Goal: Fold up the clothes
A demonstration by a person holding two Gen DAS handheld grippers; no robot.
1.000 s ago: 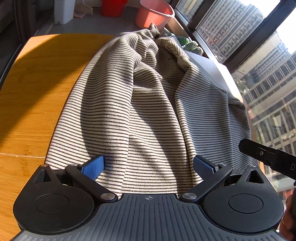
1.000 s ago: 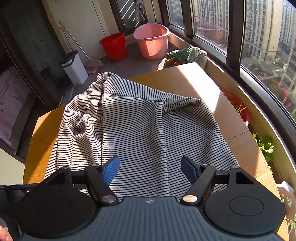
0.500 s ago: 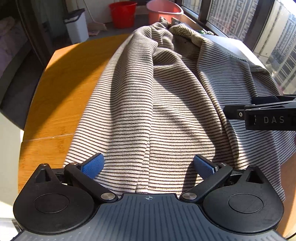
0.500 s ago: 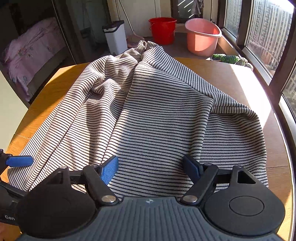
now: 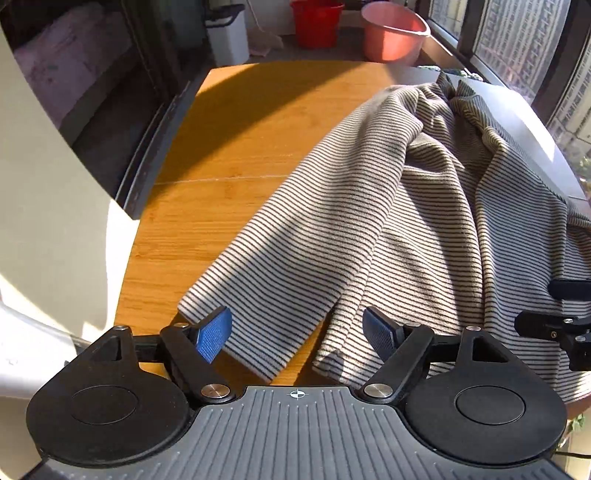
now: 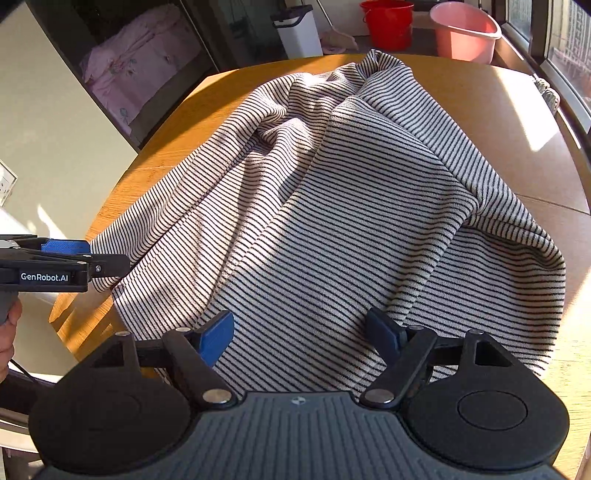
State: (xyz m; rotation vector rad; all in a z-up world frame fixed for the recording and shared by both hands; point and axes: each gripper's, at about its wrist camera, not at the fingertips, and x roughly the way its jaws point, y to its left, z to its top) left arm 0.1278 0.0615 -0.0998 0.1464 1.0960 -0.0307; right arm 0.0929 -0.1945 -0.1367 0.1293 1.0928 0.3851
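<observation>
**Left wrist view: both grippers spread wide at the near hem of a rumpled striped garment**

Left wrist view shows the striped garment (image 5: 388,206) heaped in loose ridges on the wooden table (image 5: 236,147), its near hem lying just ahead of the left gripper (image 5: 297,334). That gripper is released, blue pads wide apart, with a free corner of the hem between them but not pinched. From the right wrist camera, the right gripper (image 6: 299,332) is likewise spread, holding nothing, poised over the near edge of the same garment; the left gripper (image 6: 70,258) appears beside the garment's left corner.

The task looks barely begun: the cloth is bunched, with a raised fold running away from the hem toward the pink basin (image 6: 465,29) beyond the table.

To do this step well, each gripper should probably close on a single layer at an outer hem corner, not the doubled flap near the middle. Pinching low and level, then drawing the corners apart, would likely flatten the ridges before any fold. A grip on two layers risks dragging the heap instead of spreading it.
</observation>
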